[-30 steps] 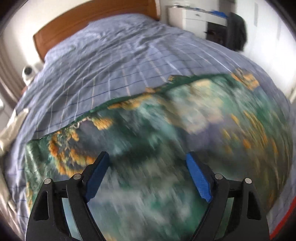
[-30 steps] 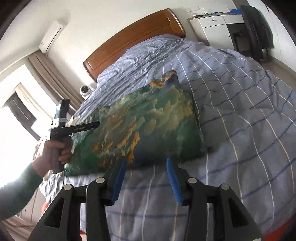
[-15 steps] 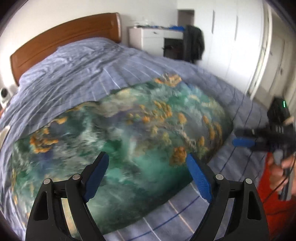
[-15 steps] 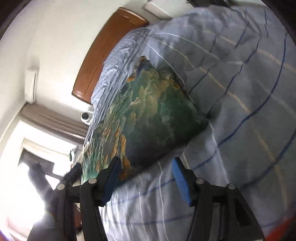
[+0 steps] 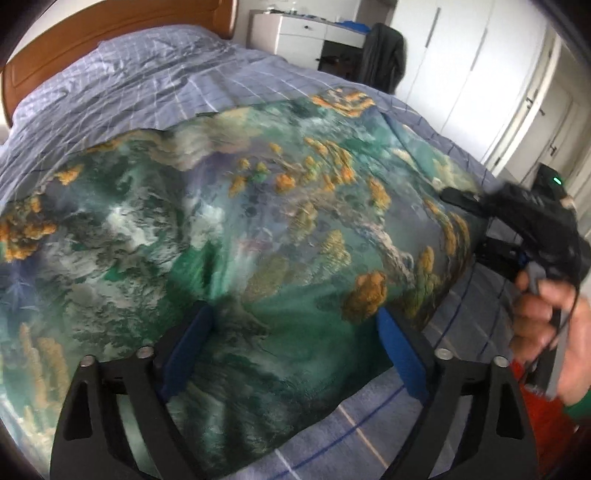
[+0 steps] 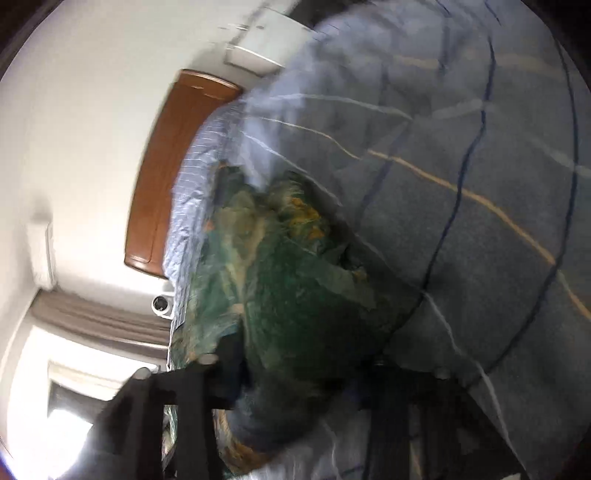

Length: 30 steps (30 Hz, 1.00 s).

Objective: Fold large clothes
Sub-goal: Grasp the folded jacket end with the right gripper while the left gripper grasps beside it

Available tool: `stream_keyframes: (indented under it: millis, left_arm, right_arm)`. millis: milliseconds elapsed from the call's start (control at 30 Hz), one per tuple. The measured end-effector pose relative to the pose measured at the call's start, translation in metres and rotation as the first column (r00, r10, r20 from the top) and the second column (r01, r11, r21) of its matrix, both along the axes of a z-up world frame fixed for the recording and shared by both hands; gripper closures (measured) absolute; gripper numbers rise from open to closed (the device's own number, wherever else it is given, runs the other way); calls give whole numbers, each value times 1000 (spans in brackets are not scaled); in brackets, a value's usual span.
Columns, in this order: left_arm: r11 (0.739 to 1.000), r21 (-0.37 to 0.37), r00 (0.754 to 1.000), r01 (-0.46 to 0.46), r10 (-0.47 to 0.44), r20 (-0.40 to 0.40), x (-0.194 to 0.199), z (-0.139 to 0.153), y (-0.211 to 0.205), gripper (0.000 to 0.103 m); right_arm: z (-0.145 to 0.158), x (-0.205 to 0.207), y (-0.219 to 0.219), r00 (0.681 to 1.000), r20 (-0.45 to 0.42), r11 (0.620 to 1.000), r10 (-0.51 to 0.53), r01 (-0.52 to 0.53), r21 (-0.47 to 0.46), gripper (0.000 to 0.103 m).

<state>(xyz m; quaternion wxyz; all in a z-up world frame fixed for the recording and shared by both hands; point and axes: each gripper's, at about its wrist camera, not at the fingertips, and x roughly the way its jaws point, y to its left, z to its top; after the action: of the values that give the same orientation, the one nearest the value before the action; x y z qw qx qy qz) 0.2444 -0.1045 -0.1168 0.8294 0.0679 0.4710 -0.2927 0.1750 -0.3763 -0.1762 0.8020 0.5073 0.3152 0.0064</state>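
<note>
Blue-checked bed [image 5: 155, 85] w/ wood headboard [image 5: 110, 33], green-orange printed garment [image 5: 229, 229] spread flat across it, left gripper [image 5: 291, 350] fingers wide apart over near edge, right gripper [image 5: 517, 225] at garment's right edge, its view blurred, finger state can't tell.

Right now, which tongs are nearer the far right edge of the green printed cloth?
Right. The right tongs reach in at that edge of the green printed cloth. The left tongs sit open over the cloth's near middle, well short of it.
</note>
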Motion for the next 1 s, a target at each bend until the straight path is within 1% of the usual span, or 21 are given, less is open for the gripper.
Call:
stream_keyframes:
  millis: [33,67,133,167,200,233,267,333,400,433,467,533,633,700,767,800,833,867,900,933,1000]
  left_arm:
    - [1000,-11,1000,-13,13,-19,6,8,4,20]
    - [999,-28,999,-25,24,-31,9,19,8,21]
    - [997,-61,999,-53,52,-14,18,48,13,21]
    - [995,-83,998,-64,64,1,24,70,15,21]
    - [993,-102,998,-63,64,5,28,84,15,21]
    - [990,-130,999,-52,53,5,33,105,13,21]
    - [989,-143,999,-39,40,4,35,119,10,20]
    - [990,-142,1000,-10,9,-7,39,141,-2,19]
    - [993,-117,999,25,-28,-27,42,153,-18,18]
    - [994,-100,998,38,-42,-35,44,156,-24,18]
    - [996,-78,998,46,-49,-39,42,157,-32,18]
    - [998,-16,997,62,-62,-36,45,155,-41,18]
    - [996,70,997,64,-61,-48,49,145,-51,18]
    - [988,149,997,50,-41,-59,53,138,-52,16]
    - [970,239,998,33,-22,-51,54,128,-54,16]
    - [962,273,999,22,-11,-41,54,123,-54,28]
    - [953,303,1000,9,0,-31,53,119,-52,40]
    - [955,297,999,11,2,-46,53,117,-48,57]
    - [962,274,998,12,5,-58,54,117,-44,67]
    - [969,247,998,6,11,-68,54,118,-35,68]
    - [978,208,998,-6,20,-66,57,127,-21,72]
  right_arm:
    - [9,-3,4,1000,19,999,14,-13,-44,70]
    - [22,-7,10,998,46,993,37,-31,-110,70]
    - [50,-10,26,991,93,965,91,-65,-254,70]
    - [65,-13,36,985,117,942,123,-79,-327,70]
    - [78,-15,49,978,138,912,158,-91,-400,70]
    - [88,-17,59,971,151,887,184,-98,-452,70]
    - [99,-19,73,962,165,851,220,-106,-515,70]
    - [115,-22,96,944,180,788,278,-116,-604,70]
    - [129,-24,121,924,184,715,336,-123,-688,70]
    - [137,-25,135,911,180,666,371,-126,-736,70]
    - [140,-27,144,903,176,634,392,-127,-762,70]
    - [145,-31,173,880,155,533,449,-125,-837,70]
    - [146,-39,207,848,118,396,517,-115,-911,70]
    - [141,-48,233,820,87,278,565,-90,-956,70]
    - [137,-54,250,804,67,198,591,-64,-978,70]
    - [134,-57,257,796,58,165,602,-53,-985,70]
    - [131,-58,264,793,53,146,607,-46,-988,70]
    - [129,-59,268,790,47,128,612,-40,-991,70]
    - [128,-56,269,789,42,121,613,-41,-992,70]
    - [126,-52,268,787,35,127,616,-55,-990,70]
    - [131,-50,262,776,47,174,629,-81,-981,58]
